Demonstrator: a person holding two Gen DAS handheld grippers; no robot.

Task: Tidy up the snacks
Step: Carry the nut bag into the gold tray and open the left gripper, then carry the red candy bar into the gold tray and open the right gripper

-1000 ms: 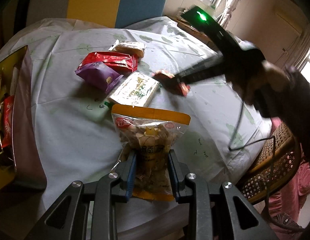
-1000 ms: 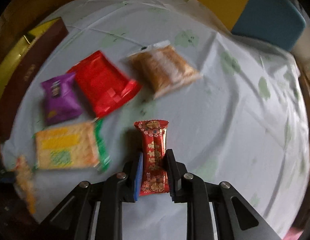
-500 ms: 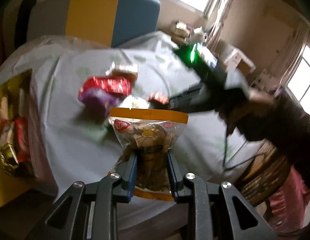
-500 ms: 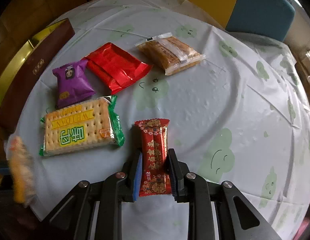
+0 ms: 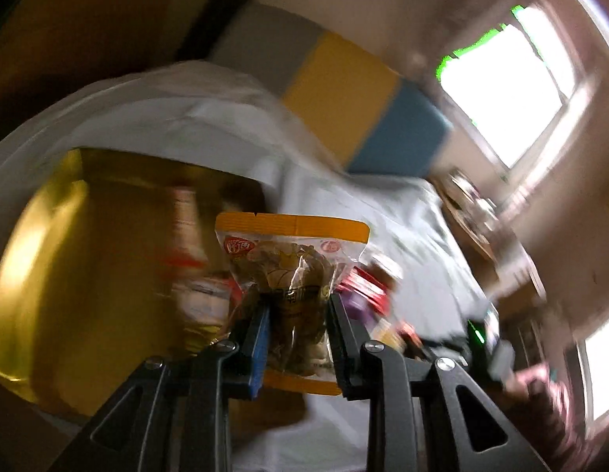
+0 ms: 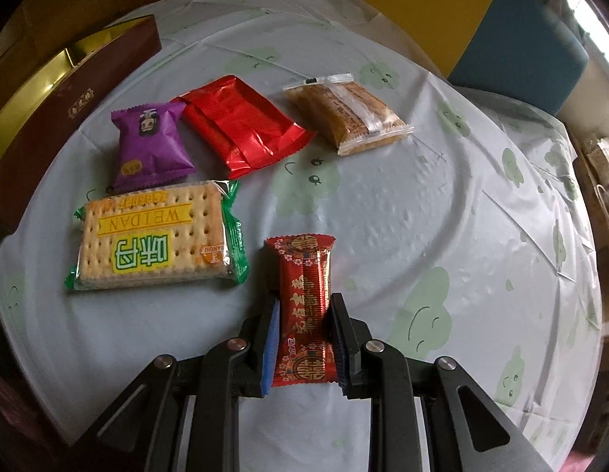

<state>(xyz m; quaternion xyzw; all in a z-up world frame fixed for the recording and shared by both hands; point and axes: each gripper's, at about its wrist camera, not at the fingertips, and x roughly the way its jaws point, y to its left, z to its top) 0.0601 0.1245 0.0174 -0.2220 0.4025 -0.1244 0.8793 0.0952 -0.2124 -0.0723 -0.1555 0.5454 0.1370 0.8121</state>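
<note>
Two snacks are in hand. A clear bag (image 5: 294, 287) with orange ends is clamped in the left gripper (image 5: 298, 338), its long axis running forward along the fingers; the gold-lined box (image 5: 72, 255) lies ahead and left of it, blurred. By my judgement, the left hand is nearer the box. The right gripper (image 6: 304, 338) grasps a red candy (image 6: 304, 306), lengthwise too, above the tablecloth (image 6: 422, 204). Four packets lie beyond: crackers (image 6: 155, 236), purple (image 6: 149, 145), red (image 6: 245, 129), brown (image 6: 347, 116).

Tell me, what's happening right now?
Left gripper shut on nut bag, near gold box. Right gripper shut on red candy. Nothing blocking.
</note>
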